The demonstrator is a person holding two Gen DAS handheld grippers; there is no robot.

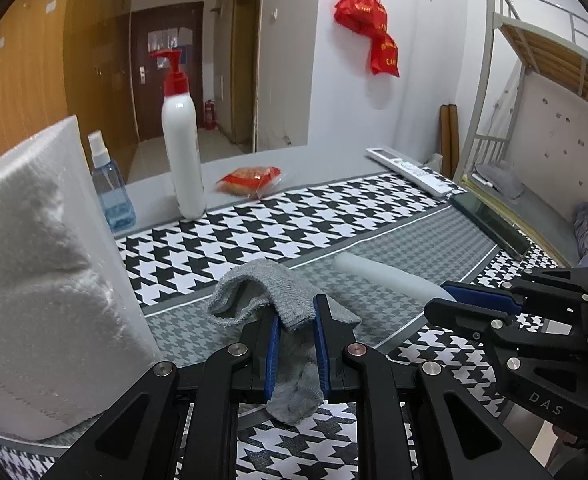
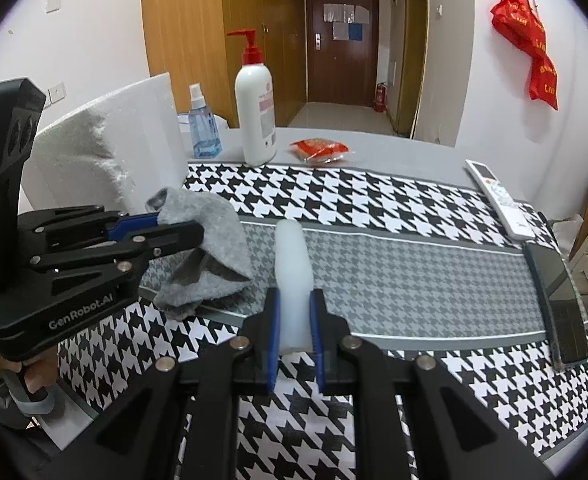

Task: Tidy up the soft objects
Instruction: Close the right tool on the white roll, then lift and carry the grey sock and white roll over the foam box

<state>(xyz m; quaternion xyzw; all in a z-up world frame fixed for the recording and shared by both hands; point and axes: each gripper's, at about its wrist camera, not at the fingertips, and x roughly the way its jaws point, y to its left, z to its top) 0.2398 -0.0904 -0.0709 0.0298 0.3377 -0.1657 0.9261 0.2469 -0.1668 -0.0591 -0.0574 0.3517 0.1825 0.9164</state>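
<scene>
We have both soft things in hand. The left gripper [image 1: 296,344], low in the middle of its own view, is clamped on the grey sock [image 1: 262,292]: the blue pads pinch it about midway, the open cuff flops up and left above the jaws, and the toe hangs below them toward the bottom of the frame. The right gripper [image 2: 294,340] is closed on the near end of the white foam roll [image 2: 292,256], which runs straight up the centre of that view from the jaws; whether its far end touches the mat [image 2: 394,272] we cannot tell.

So, as we read it, picking up is done for both — what is left is placing them somewhere tidy, and nothing in view tells us where. We see no basket, box or tray for soft things. The nearest candidate is the big white foam block [image 1: 46,272] filling the left of the left view, but it is a solid slab, not a container.

The only vessels are bottles standing at the far edge of the mat: a white pump bottle [image 2: 255,116] with a red head, contents hidden, and a small blue spray bottle [image 2: 204,128] that looks partly filled with clear liquid. A red packet [image 2: 320,150], a remote [image 2: 500,200] and a phone [image 2: 562,300] lie loose — none of them soft goods to sort, we judge.
</scene>
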